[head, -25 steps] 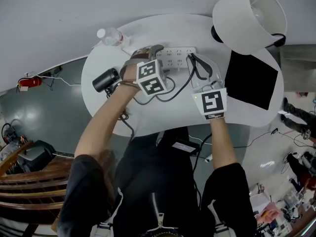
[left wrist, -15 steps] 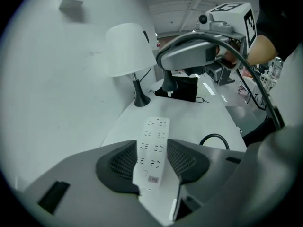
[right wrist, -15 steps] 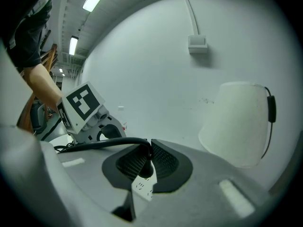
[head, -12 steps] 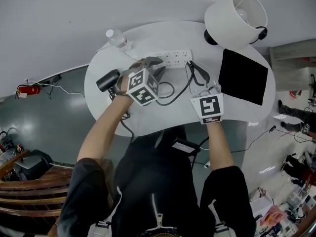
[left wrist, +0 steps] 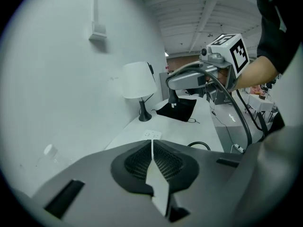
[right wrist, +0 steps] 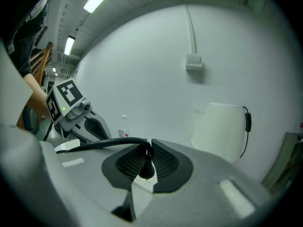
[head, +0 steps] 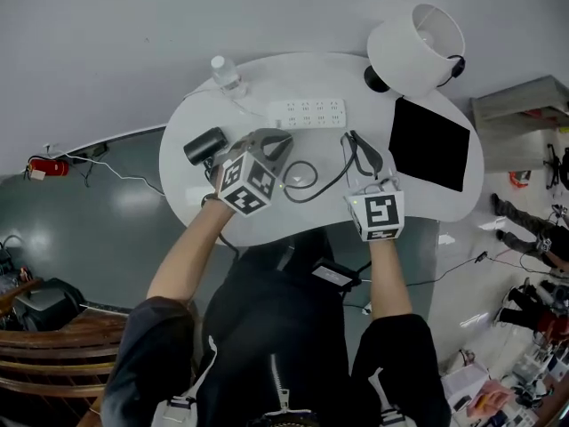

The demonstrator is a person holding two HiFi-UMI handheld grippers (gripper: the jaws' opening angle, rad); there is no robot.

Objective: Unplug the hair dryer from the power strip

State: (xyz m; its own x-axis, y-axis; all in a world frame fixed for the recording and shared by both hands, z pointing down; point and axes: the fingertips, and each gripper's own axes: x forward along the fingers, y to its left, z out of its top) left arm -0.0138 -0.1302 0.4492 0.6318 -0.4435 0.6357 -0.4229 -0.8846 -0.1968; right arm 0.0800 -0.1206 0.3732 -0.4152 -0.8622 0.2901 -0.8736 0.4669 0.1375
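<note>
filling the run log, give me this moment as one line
left gripper: shut, empty | right gripper: shut on plug | plug: out of power strip

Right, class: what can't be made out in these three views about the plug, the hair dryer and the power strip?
- Plug prongs: right gripper view, hidden by the plug's body and the right gripper, shut on it.
- Hair dryer handle: head view, covered by the left gripper.
- Power strip sockets: head view, too small; gripper views, jaws cover most of it.
</note>
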